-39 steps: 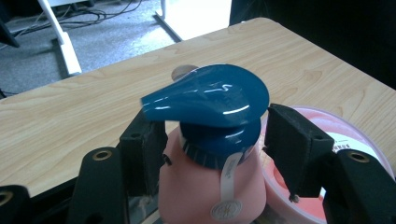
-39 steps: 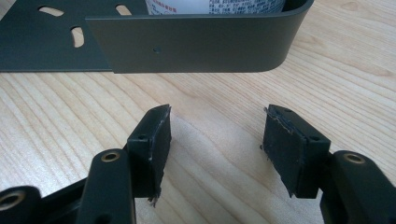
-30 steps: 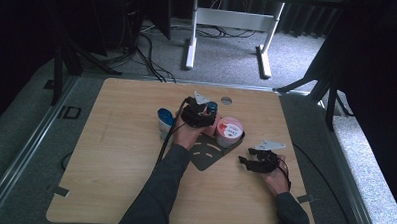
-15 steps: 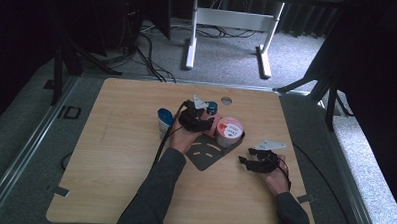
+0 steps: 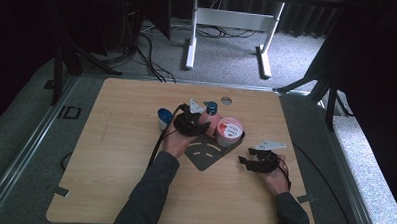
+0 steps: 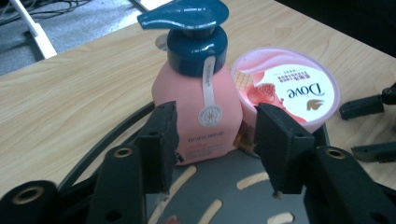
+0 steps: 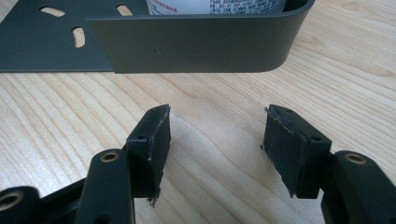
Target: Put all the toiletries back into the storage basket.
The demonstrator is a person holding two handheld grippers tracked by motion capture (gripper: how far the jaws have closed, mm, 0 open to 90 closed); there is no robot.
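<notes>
One pink pump bottle (image 6: 196, 109) is seen upright on the dark rack (image 6: 224, 196), just beside the Dove tub (image 6: 285, 88); the left gripper (image 6: 212, 140) has been closing around it, pads apart from it; the right gripper (image 7: 215, 144) is held open on bare table (image 7: 70, 135); the high view adds a blue cup (image 5: 164, 116).

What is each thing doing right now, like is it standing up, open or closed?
Pink pump bottle: upright on the tray, between open jaws.
Dove tub: upright, lid on, beside the bottle.
Grey tray: flat on the table.
Left hand-held gripper: open, jaws closing in.
Right hand-held gripper: open, holding nothing.
</notes>
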